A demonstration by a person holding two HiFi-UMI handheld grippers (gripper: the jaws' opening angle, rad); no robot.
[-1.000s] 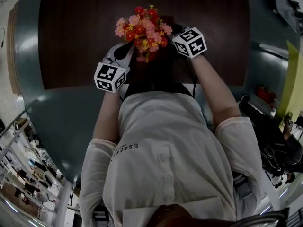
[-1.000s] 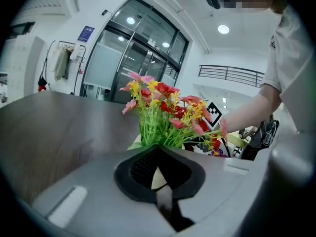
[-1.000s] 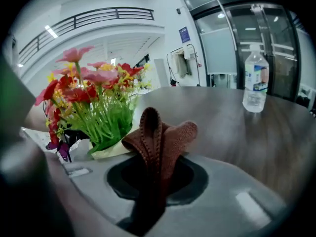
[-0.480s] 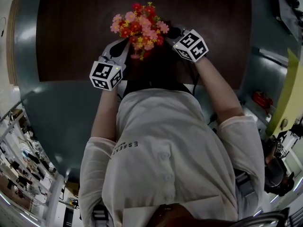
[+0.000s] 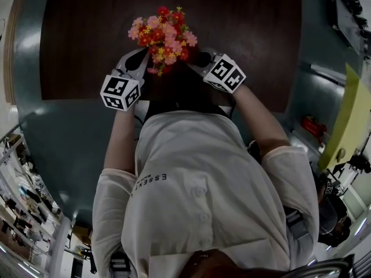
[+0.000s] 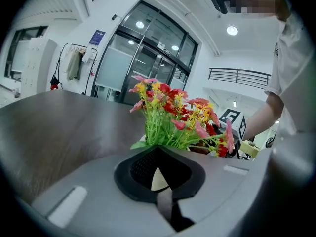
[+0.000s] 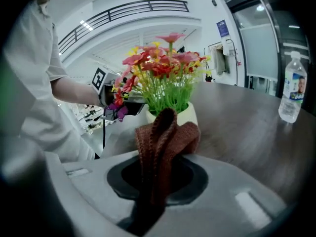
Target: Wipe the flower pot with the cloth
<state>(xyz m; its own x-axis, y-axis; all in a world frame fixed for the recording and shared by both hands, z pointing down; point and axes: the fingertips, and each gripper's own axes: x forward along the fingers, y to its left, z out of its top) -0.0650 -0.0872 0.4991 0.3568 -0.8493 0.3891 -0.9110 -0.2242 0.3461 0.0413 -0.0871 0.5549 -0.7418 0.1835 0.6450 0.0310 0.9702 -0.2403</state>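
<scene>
A cream flower pot (image 7: pixel 189 114) filled with red, pink and yellow flowers (image 5: pixel 163 35) stands on the dark wooden table (image 5: pixel 81 33). In the head view the blooms hide the pot. My left gripper (image 6: pixel 158 150) sits against the pot's left side, its jaws closed at the rim (image 6: pixel 142 138), and cream pot surface shows through the gap behind the tips. My right gripper (image 7: pixel 163 157) is shut on a brown knitted cloth (image 7: pixel 165 135), which stands up between the jaws just in front of the pot. Both grippers flank the flowers, the left gripper (image 5: pixel 141 59) on one side and the right gripper (image 5: pixel 198 59) on the other.
A clear water bottle (image 7: pixel 292 90) stands on the table to the right of the pot. The table's near edge (image 5: pixel 87 98) runs just behind my left marker cube (image 5: pixel 120 91). Beyond it lies teal floor (image 5: pixel 64 149), with a red object (image 5: pixel 313 125) at the right.
My right gripper with the cloth has slid along the pot's side, nearer to me and slightly left in the head view, rolling as it went. The left gripper has held its place.
</scene>
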